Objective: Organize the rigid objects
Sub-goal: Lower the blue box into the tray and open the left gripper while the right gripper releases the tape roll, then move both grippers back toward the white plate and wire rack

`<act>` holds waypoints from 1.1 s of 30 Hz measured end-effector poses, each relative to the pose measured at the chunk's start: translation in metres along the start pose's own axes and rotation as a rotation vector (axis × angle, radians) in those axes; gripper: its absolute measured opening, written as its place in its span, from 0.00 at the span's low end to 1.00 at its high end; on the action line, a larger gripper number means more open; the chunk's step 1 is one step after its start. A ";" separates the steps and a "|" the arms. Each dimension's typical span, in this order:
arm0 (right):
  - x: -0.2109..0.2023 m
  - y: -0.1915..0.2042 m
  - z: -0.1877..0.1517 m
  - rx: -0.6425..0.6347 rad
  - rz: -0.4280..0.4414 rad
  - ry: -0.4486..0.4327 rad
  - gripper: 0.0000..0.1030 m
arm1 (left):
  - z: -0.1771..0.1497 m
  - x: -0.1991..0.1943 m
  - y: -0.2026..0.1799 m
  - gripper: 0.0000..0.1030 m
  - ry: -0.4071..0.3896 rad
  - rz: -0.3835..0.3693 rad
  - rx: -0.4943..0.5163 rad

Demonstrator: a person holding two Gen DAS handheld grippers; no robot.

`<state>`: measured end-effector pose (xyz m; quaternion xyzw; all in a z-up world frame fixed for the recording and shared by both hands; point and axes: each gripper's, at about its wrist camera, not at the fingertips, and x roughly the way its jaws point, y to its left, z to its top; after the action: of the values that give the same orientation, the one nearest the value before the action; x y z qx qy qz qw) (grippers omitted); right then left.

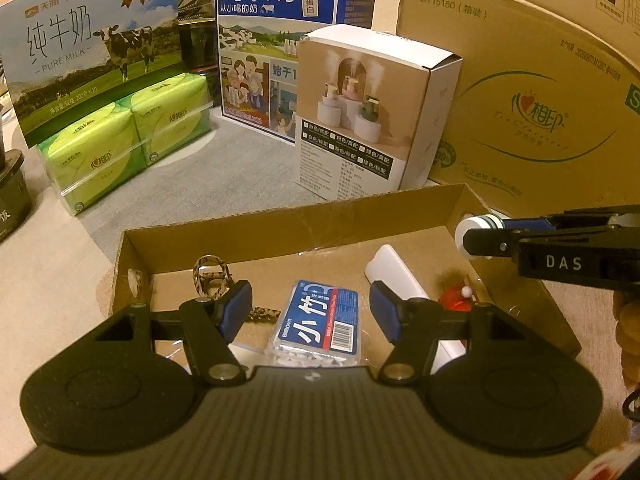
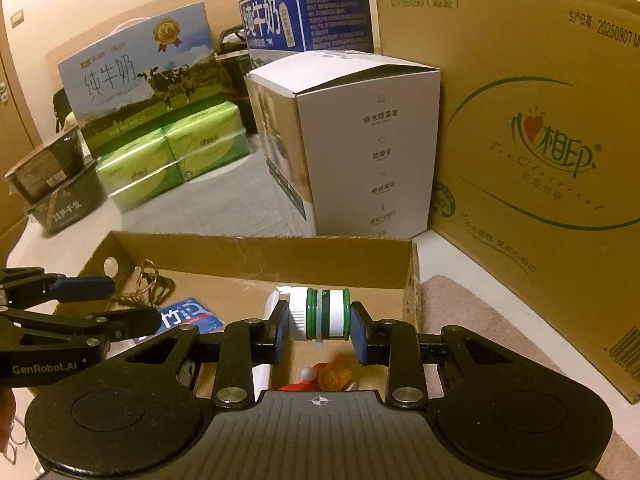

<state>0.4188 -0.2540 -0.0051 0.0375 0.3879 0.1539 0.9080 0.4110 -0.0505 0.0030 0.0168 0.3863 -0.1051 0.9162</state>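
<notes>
Holding the green-and-white bottle (image 2: 319, 314) clamped, the right gripper (image 2: 319, 320) should lower it into the cardboard tray (image 2: 256, 254) gently; left gripper (image 1: 310, 310) hovers, jaws apart, empty.

Home room, carpet (image 1: 224, 168), milk cartons (image 1: 276, 40), tissue packs (image 1: 128, 140), beige walls

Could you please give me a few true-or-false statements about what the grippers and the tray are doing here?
1. The right gripper is shut on a green and white bottle. True.
2. The left gripper holds the blue floss box. False: it is open and empty, and the box lies in the cardboard tray.
3. The bottle rests on the tray floor. False: it is held above it.
4. A leopard-print strap lies in the tray. True.
</notes>
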 end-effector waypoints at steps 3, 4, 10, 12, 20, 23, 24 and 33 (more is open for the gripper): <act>0.000 -0.001 0.000 0.009 0.002 -0.016 0.31 | -0.001 0.000 0.000 0.60 0.001 0.004 -0.002; -0.002 -0.002 0.000 0.013 0.005 -0.032 0.31 | -0.001 0.000 0.000 0.60 0.001 0.007 -0.002; -0.011 -0.009 -0.001 0.044 -0.012 -0.081 0.47 | -0.004 -0.006 0.003 0.60 0.000 0.016 -0.004; -0.015 -0.010 -0.002 0.044 -0.018 -0.082 0.48 | -0.005 -0.009 0.004 0.60 0.000 0.018 -0.005; -0.043 -0.009 -0.009 0.080 -0.022 -0.093 0.48 | -0.012 -0.041 0.007 0.60 -0.022 0.022 -0.026; -0.059 -0.003 -0.016 0.103 -0.009 -0.101 0.49 | -0.017 -0.059 0.008 0.60 -0.032 0.028 -0.037; -0.065 0.001 -0.019 0.106 -0.007 -0.104 0.49 | -0.020 -0.067 0.009 0.60 -0.036 0.029 -0.042; -0.118 0.036 -0.052 0.133 0.032 -0.106 0.52 | -0.052 -0.134 0.017 0.65 -0.074 0.048 -0.094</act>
<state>0.2957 -0.2585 0.0472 0.1120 0.3482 0.1402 0.9201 0.2872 -0.0037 0.0614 -0.0209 0.3561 -0.0654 0.9319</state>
